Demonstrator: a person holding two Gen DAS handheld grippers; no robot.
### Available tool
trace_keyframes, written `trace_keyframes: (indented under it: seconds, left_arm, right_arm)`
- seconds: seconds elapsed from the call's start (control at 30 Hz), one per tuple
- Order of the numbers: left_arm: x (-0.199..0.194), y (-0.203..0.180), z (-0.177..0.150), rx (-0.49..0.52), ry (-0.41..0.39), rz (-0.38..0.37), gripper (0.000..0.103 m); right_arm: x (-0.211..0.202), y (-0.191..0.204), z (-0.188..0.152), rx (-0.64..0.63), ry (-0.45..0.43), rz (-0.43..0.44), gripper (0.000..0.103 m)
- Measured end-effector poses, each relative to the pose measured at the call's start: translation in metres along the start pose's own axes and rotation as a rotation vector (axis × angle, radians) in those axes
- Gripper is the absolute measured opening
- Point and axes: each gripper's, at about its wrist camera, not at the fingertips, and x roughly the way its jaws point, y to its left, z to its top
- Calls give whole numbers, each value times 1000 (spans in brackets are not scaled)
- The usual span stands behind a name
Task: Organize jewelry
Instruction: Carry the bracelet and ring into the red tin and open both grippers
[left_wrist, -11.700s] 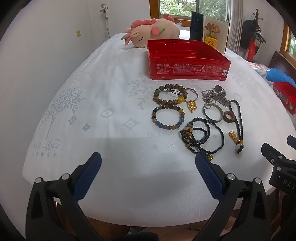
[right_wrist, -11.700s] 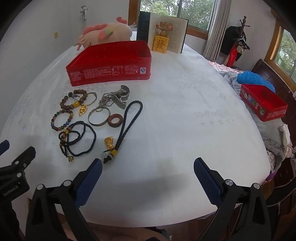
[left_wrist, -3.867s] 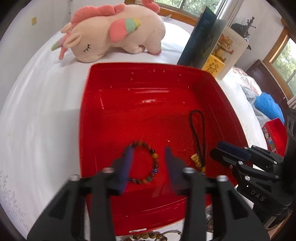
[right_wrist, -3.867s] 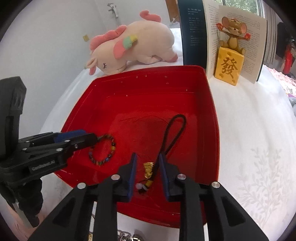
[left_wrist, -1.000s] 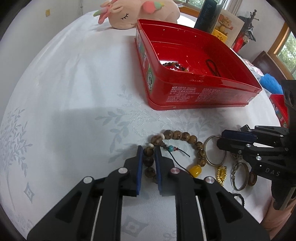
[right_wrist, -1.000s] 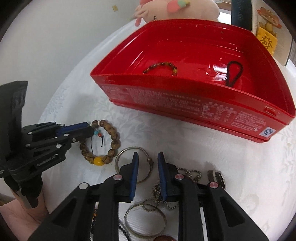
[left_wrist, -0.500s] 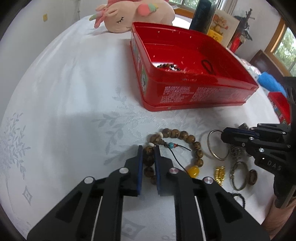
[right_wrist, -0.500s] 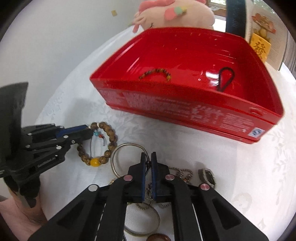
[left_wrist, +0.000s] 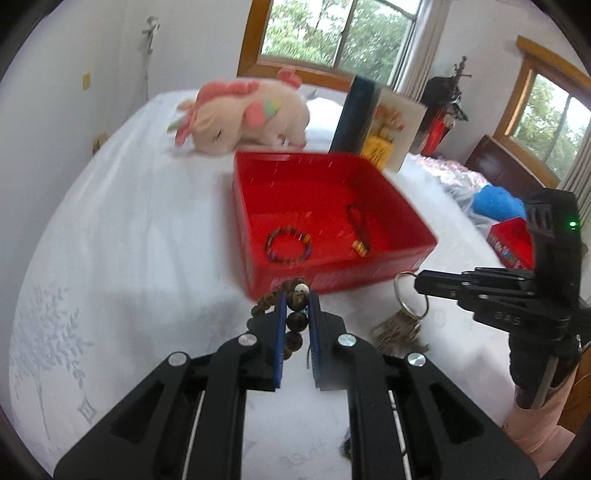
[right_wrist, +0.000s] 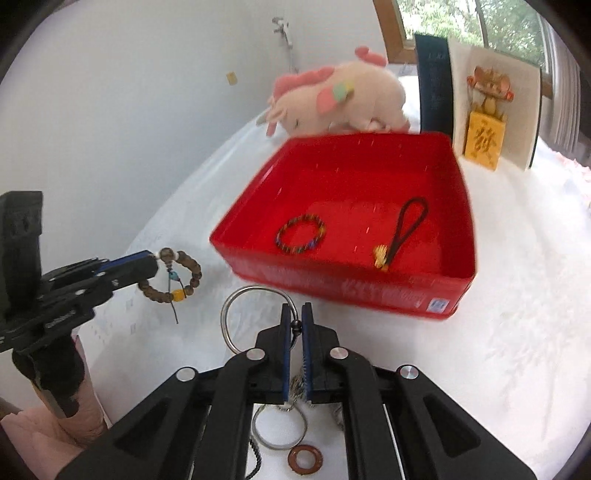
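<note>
Left wrist view shows the left gripper clenched on the wooden bead bracelet, lifted off the cloth just short of the tin's near wall; from the right wrist view the bracelet hangs as a loop from the pinch, a thin cord and a yellow bead dangling below. It looks light and limp between beads, so it should swing and drape rather than keep its shape; a pinch on one bead, as here, seems sound, though round beads may roll out of a loose squeeze. Right of it, nearer the tin's front wall, the right gripper is clamped on the wire bangle at its small knot, the ring standing out to the left of the pads. That ring looks stiff, light and slick, so holding at the knot gives some purchase and may stop it sliding. Inside the tin lie a coloured bead bracelet and, right of it, a black cord charm. A silver ring and brown ring lie on the cloth in front of the tin.
</note>
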Motion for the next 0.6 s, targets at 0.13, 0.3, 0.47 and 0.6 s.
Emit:
trace_keyframes:
  seconds: [0.13, 0.3, 0.47, 0.6]
  left_arm:
    - [-9, -8, 22, 14, -40, -16, 10]
    - [-1, -17, 54, 19, -60, -45, 10]
    - [26, -17, 83, 2, -55, -55, 10]
    - [59, -13, 99, -15, -13, -58, 10]
  right_arm:
    - [-11, -7, 19, 4, -27, -14, 5]
    - [-7, -16, 50, 24, -34, -53, 5]
    - [12, -23, 73, 32, -10, -87, 5]
    - [31, -32, 81, 43, 23, -115, 5]
